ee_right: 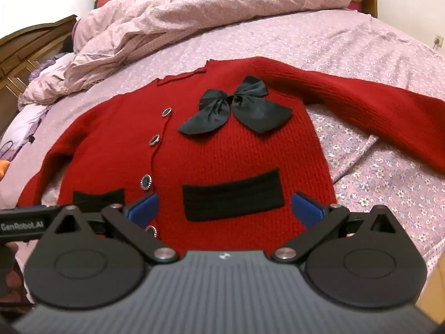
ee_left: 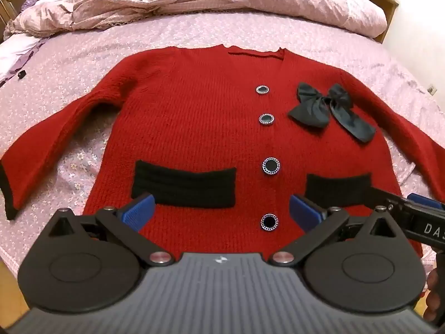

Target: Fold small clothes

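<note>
A small red knit cardigan [ee_left: 194,117] lies flat, front up, on the bed, both sleeves spread out. It has two black pocket bands, a row of round dark buttons [ee_left: 270,166] and a black bow [ee_left: 331,110] on the chest. My left gripper [ee_left: 221,213] hovers open above the hem near the lowest button, nothing between its blue pads. The right gripper [ee_right: 225,208] hangs open over the right pocket band [ee_right: 233,197]; the cardigan [ee_right: 250,153] and bow [ee_right: 236,108] lie beyond it. Part of the right gripper [ee_left: 411,208] shows at the left wrist view's right edge.
The bed sheet [ee_left: 69,64] is pink with small flowers. A crumpled pink duvet [ee_left: 194,0] is piled along the far side. A wooden headboard [ee_right: 22,53] stands at the left. A folded sheet corner [ee_right: 353,144] lies under the right sleeve.
</note>
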